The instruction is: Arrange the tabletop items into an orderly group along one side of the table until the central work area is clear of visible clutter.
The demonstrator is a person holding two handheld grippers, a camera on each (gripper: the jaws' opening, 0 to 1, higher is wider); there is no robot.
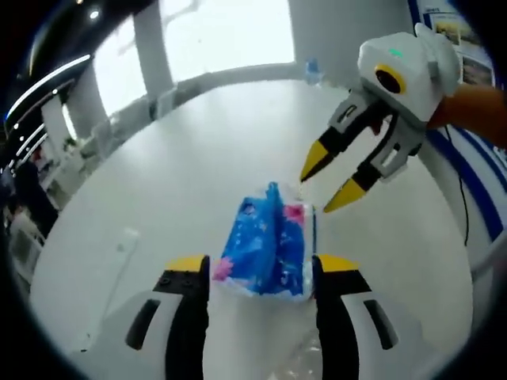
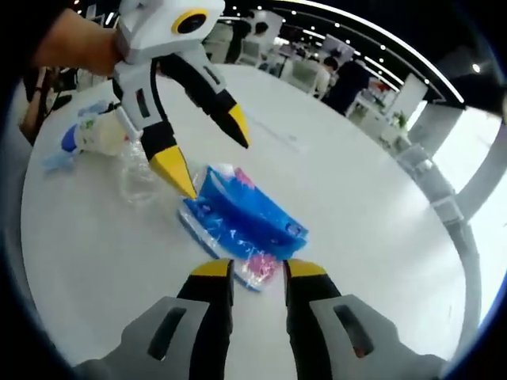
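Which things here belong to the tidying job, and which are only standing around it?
For the job: blue packet; bottle with a blue cap; clear plastic wrapper.
Not for the job: people beyond the white table; windows.

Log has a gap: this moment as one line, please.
left gripper: open, jaws either side of blue tissue pack | right gripper: open, tips by pack | bottle beside clear wrapper
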